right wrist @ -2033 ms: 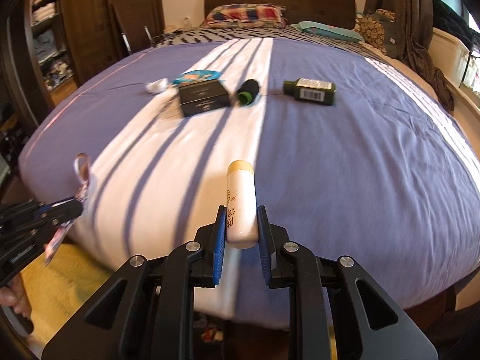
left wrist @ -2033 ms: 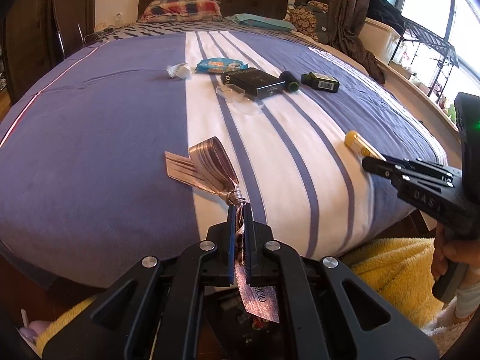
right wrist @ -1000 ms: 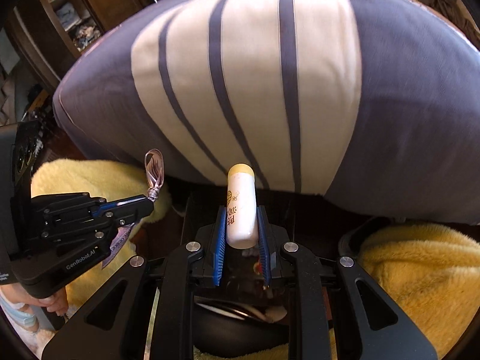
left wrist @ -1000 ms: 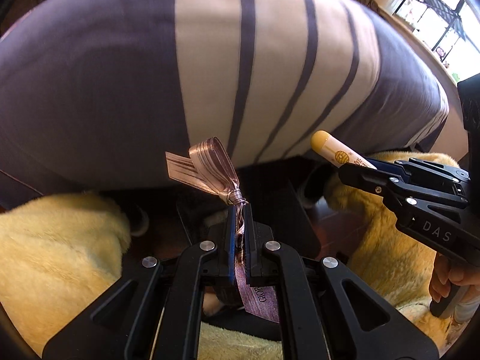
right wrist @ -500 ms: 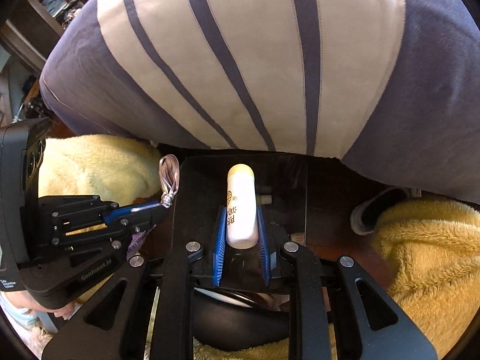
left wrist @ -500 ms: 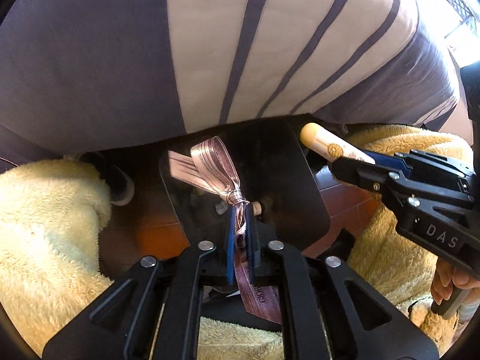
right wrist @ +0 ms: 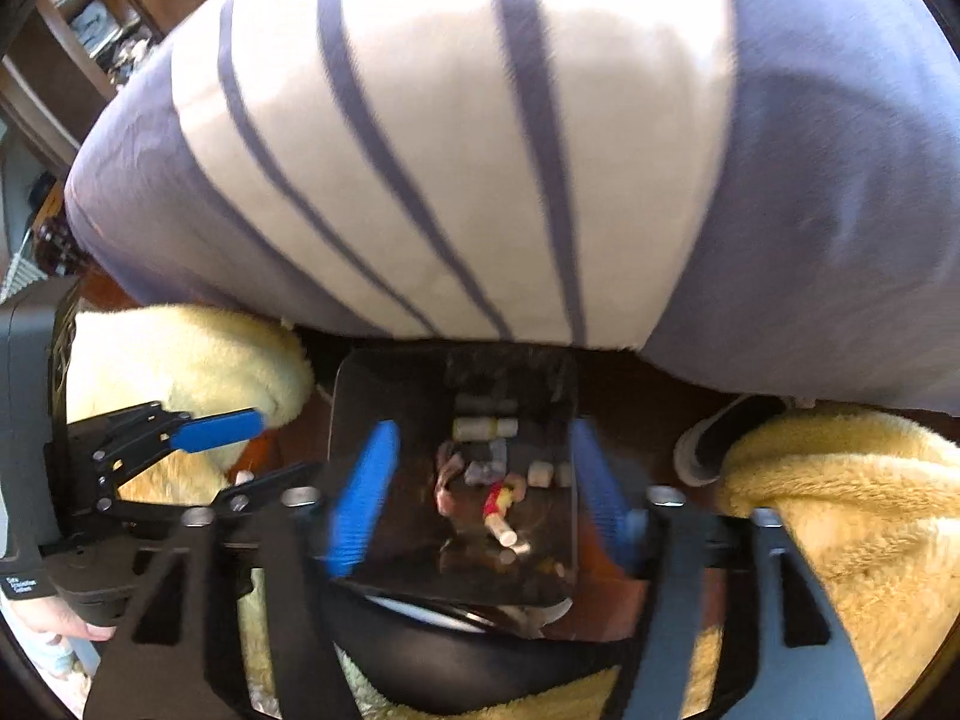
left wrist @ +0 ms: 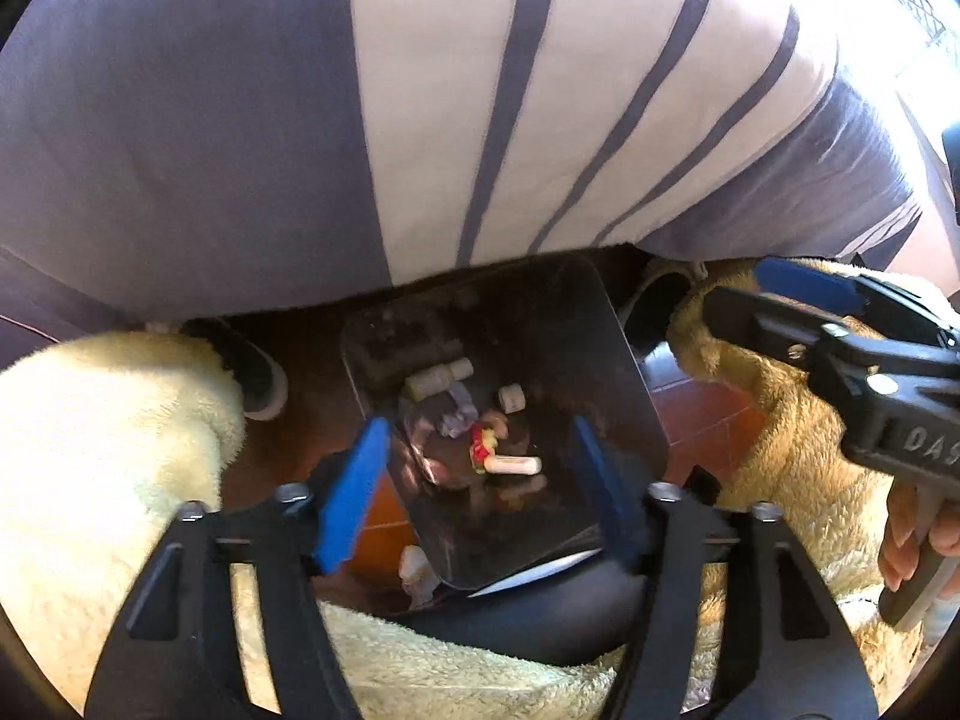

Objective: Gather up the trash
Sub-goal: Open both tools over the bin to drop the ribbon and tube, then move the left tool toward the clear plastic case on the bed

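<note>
One bin [left wrist: 624, 396] is seen, with two small bottles [left wrist: 437, 379] and one white cap [left wrist: 512, 399] counted inside it. One bed [left wrist: 240, 150] and two grippers [left wrist: 480, 498] are seen.

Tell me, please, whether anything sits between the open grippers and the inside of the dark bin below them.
Nothing visible does. The left gripper and right gripper hang open directly above the bin, whose mouth is uncovered, with trash on its bottom.

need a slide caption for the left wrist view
Open left hand-held gripper above a dark bin holding small trash beside a striped bed, with the right hand-held gripper alongside.
</note>
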A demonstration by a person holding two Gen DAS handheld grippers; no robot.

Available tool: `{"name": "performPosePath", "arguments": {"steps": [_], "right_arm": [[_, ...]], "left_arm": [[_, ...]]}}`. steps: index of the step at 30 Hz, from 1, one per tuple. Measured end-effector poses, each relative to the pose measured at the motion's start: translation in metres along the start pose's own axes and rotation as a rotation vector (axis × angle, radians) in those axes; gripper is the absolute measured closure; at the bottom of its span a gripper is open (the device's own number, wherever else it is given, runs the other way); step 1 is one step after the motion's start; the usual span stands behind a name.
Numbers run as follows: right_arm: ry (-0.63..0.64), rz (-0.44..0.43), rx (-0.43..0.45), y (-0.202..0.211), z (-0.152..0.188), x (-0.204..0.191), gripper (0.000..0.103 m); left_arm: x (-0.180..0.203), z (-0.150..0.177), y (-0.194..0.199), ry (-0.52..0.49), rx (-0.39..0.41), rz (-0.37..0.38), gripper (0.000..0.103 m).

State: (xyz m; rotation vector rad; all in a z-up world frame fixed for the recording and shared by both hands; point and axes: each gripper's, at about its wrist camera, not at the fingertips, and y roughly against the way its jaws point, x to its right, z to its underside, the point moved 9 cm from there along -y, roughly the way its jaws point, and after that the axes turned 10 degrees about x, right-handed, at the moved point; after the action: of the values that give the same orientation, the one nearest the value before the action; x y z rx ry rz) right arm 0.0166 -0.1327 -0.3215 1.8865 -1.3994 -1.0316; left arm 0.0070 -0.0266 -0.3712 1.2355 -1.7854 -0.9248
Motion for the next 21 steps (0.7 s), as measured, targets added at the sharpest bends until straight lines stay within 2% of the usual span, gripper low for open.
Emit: {"name": "performPosePath", "arguments": {"steps": [1,2,3,4,7,11,17,21], "right_arm": [[-0.008,-0.002,0.013,0.003,-0.004,0.002,0.025],[-0.016,-0.006,0.028,0.007,-0.008,0.004,0.020],[-0.020,-0.015,0.043,0.011,-0.012,0.005,0.019],[-0.022,-0.023,0.058,0.015,-0.016,0.005,0.019],[-0.026,-0.019,0.095,0.027,-0.025,0.009,0.019],[-0.010,0.027,0.142,0.044,-0.043,0.015,0.019],[-0.009,0.047,0.249,0.074,-0.086,0.023,0.019],[0.001,0.076,0.304,0.087,-0.122,0.028,0.019]], "left_arm": [[-0.001,-0.003,0.003,-0.003,0.013,-0.006,0.023],[-0.001,-0.008,0.008,-0.004,0.031,-0.012,0.019],[-0.002,-0.012,0.013,-0.005,0.048,-0.016,0.012],[-0.002,-0.016,0.017,-0.005,0.064,-0.016,0.009],[-0.006,-0.029,0.033,-0.003,0.115,-0.022,0.009],[-0.012,-0.053,0.060,0.001,0.200,-0.043,0.009],[-0.016,-0.097,0.099,-0.022,0.316,-0.084,0.009],[-0.018,-0.126,0.111,-0.037,0.357,-0.098,0.009]]}}
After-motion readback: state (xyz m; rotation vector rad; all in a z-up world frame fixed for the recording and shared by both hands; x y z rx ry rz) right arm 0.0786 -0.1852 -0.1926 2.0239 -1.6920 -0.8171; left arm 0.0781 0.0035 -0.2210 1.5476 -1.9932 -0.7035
